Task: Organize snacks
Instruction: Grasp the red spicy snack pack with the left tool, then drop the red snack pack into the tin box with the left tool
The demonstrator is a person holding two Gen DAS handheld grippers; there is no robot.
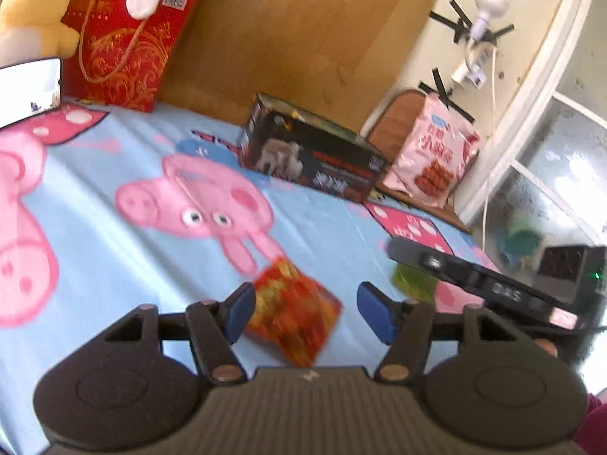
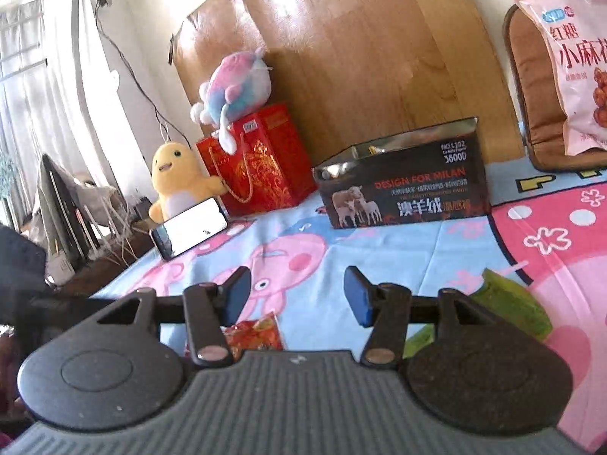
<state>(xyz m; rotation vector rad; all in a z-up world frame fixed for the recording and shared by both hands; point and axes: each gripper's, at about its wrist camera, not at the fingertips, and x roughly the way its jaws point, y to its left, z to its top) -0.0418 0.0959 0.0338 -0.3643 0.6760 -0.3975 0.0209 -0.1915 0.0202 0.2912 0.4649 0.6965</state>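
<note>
Left wrist view shows a black box (image 1: 315, 159) with its top open, lying on a blue sheet (image 1: 114, 250) with pink cartoon pigs. What is inside the box cannot be seen from here. From the right wrist view, only shiny inner walls of the box (image 2: 406, 185) and a small bit of something at the back show. A red gift bag (image 1: 125, 45) stands by the wooden board, and a pastel plush toy (image 2: 235, 87) sits on top of it. A big pink snack bag (image 1: 432, 155) leans on a brown cushion next to the box.

A red and orange snack packet (image 1: 296, 322) lies flat on the sheet. It is crinkly and shiny, with yellow bits in its print. The left gripper (image 1: 307, 313) is about half open, with the packet under and between its blue pads, but the pads do not press it. A green packet (image 2: 512, 307) lies close by. The right gripper (image 2: 297, 295) is about half open too and holds nothing.
</note>
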